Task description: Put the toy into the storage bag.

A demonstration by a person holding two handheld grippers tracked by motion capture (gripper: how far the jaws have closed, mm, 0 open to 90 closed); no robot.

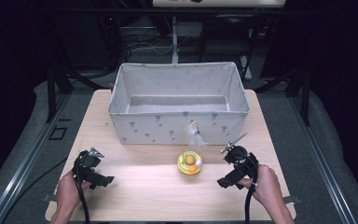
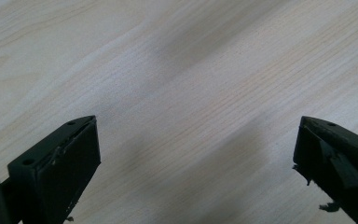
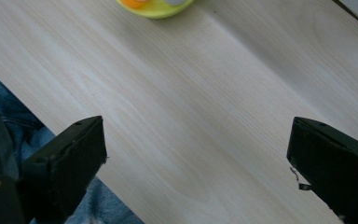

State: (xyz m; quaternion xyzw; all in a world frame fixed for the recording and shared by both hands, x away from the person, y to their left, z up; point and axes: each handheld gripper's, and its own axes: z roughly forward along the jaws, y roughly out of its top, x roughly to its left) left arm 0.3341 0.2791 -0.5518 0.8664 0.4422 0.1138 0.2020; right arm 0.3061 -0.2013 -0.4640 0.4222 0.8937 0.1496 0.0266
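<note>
Both grippers sit low over the near part of the wooden table (image 1: 135, 186), jaws spread wide with nothing between them: left gripper (image 1: 103, 180) near the front-left, right gripper (image 1: 223, 181) front-right. Each gripper view looks down on bare wood grain between its own jaws. The yellow round toy (image 1: 189, 163) (orange ball in it, a wire with a white feathery bit rising from it) sits mid-table between the two, closer to the right gripper and just in front of the fabric bin (image 1: 177, 125). Its edge shows at the top of the right gripper view (image 3: 156, 5).
</note>
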